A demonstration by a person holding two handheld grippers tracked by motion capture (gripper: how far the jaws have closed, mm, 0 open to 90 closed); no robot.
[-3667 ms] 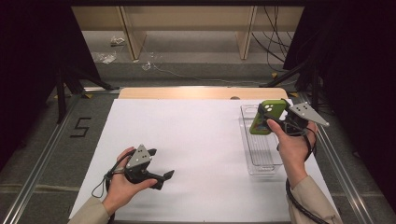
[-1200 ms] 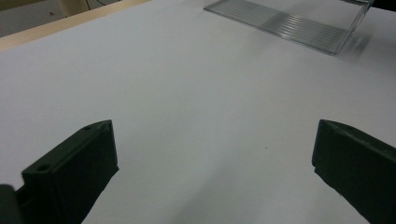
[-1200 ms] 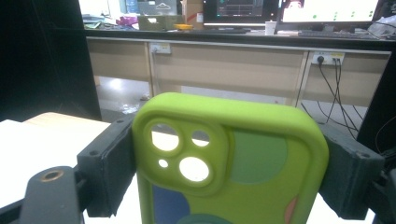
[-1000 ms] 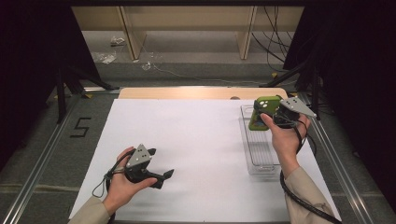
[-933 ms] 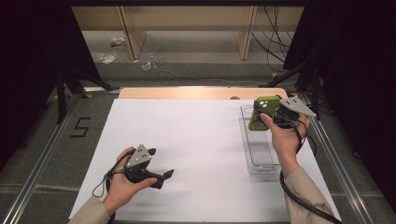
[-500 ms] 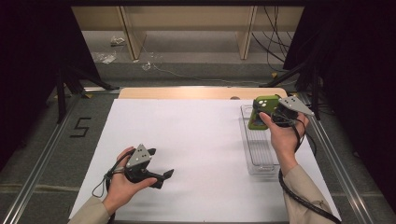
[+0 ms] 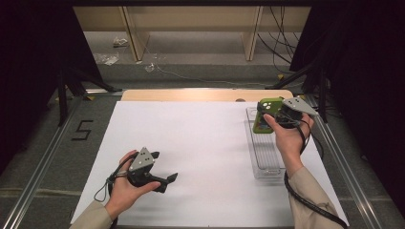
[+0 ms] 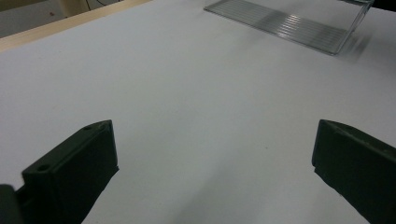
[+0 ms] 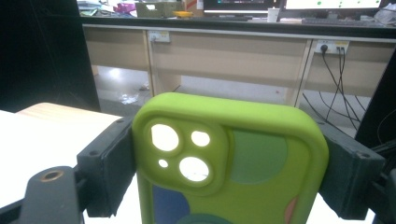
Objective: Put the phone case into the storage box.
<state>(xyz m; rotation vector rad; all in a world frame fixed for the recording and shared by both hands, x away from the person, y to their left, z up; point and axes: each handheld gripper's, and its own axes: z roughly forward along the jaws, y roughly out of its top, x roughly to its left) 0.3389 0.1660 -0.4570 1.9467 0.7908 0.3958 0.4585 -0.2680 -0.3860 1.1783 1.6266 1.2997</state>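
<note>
In the high view, a white tabletop is seen from above, with a wooden strip along its far edge. The left hand-held gripper is held low over the near left part of the tabletop by the person's left hand, and its two black jaws are pointed to the right and spread apart with nothing between them. At the right, a clear plastic tray is laid lengthwise on the tabletop. The right hand-held gripper is held by the right hand above the far end of that tray, and a green phone case is clamped in its jaws, clear of the tray floor. A cable is seen trailing from this gripper down along the sleeve.

In the left gripper view, the two black jaws are shown wide apart above bare white tabletop. The clear plastic tray is seen well apart at the upper right.

In the right gripper view, the green phone case is shown gripped by its two long edges, one jaw pressed against each side. Its camera cut-outs are turned toward the lens, at the upper left of the case. A wall of cabinets is seen beyond it.
</note>
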